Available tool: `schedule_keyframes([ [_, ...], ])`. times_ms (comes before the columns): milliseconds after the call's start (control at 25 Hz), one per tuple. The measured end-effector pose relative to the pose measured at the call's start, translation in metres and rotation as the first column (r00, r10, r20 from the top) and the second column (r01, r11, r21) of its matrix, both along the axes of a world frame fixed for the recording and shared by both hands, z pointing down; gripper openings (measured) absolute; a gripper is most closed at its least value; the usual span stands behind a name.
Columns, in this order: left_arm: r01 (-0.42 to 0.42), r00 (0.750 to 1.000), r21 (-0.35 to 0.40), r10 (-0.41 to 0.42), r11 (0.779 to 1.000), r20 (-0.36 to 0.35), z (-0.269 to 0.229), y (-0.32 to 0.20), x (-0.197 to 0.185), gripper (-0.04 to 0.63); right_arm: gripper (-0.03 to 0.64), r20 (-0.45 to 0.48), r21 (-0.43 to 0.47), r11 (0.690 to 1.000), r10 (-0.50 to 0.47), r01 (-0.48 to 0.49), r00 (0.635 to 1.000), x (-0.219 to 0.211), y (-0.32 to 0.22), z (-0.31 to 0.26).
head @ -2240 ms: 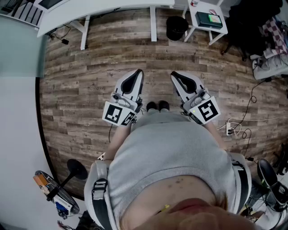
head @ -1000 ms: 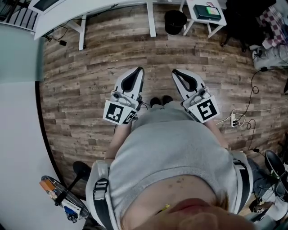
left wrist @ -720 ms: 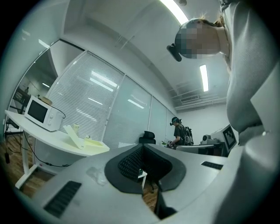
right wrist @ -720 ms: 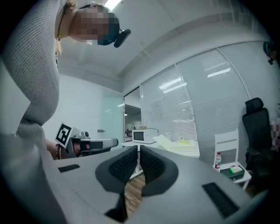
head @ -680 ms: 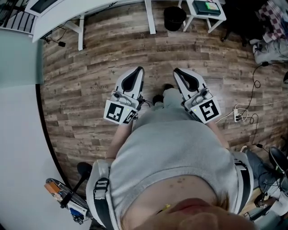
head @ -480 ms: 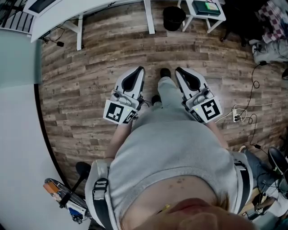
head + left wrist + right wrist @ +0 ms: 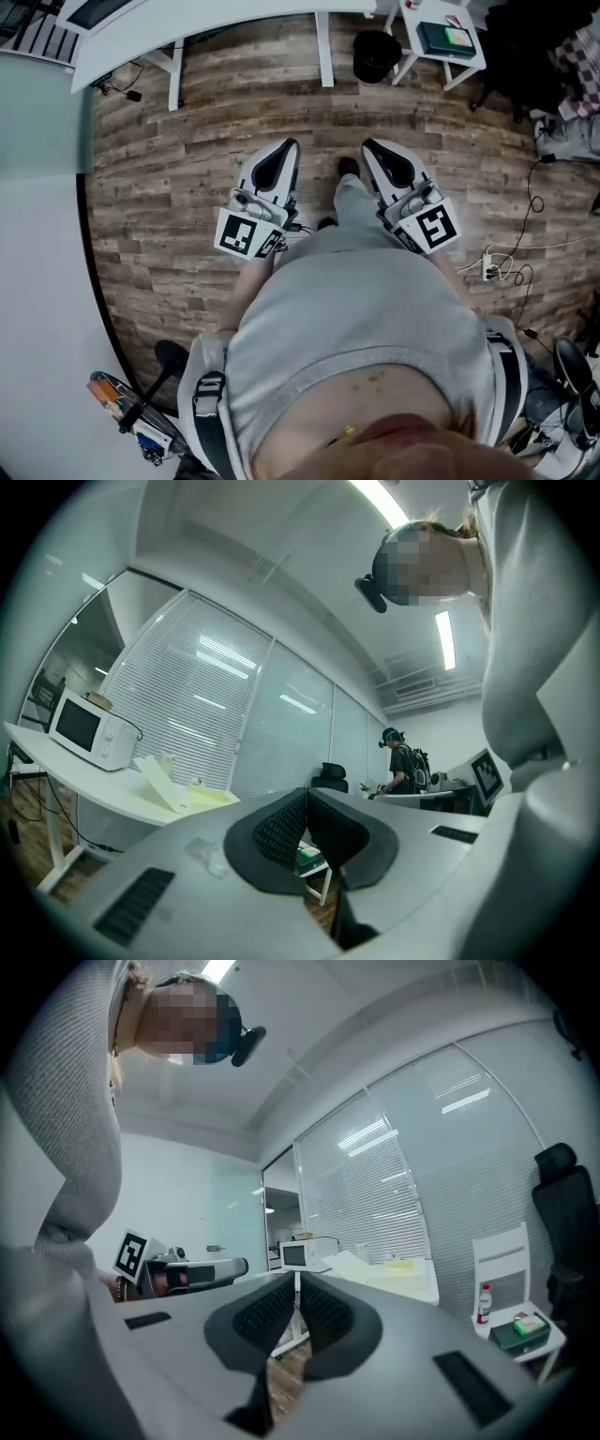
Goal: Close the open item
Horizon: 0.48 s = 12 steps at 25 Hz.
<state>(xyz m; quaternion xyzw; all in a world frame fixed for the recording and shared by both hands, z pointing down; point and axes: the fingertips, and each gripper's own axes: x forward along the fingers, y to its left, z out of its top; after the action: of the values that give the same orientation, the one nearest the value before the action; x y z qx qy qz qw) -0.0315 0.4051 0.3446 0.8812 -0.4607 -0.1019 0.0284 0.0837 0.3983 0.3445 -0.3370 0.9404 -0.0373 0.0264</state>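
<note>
I hold both grippers level in front of the body above the wooden floor. The left gripper is shut with nothing between its pads, and so is the right gripper. In the left gripper view the left gripper points at a long white table that carries a white microwave and a pale yellow box with its lid raised. In the right gripper view the right gripper has the same microwave far beyond its tips, door state unclear. Both stand far from the table.
The white table runs along the top of the head view. A black bin and a small white side table with a green book stand at the top right. Cables and a power strip lie to the right. Another person stands far off.
The person has stepped forward: one leg and shoe now reach out between the grippers. Both grippers travelled along over the floor, and their jaws stayed shut.
</note>
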Motion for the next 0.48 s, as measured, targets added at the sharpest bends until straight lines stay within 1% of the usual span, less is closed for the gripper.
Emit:
schedule_keyframes([
  [200, 0.022, 1.0, 0.014, -0.022, 1.0, -0.007, -0.01, -0.061, 0.001, 0.011, 0.074, 0.002, 0.007, 1.0, -0.03, 0.03, 1.0, 0.002, -0.065, -0.011],
  [280, 0.034, 0.999, 0.021, -0.034, 0.999, -0.006, -0.015, -0.084, 0.0, 0.011, 0.074, 0.011, 0.018, 1.0, -0.024, 0.024, 1.0, 0.004, -0.091, -0.018],
  [480, 0.05, 0.999, 0.025, -0.05, 0.998, -0.007, -0.02, -0.13, 0.004, 0.011, 0.074, 0.0, 0.023, 0.999, -0.037, 0.037, 0.999, 0.008, -0.139, -0.023],
])
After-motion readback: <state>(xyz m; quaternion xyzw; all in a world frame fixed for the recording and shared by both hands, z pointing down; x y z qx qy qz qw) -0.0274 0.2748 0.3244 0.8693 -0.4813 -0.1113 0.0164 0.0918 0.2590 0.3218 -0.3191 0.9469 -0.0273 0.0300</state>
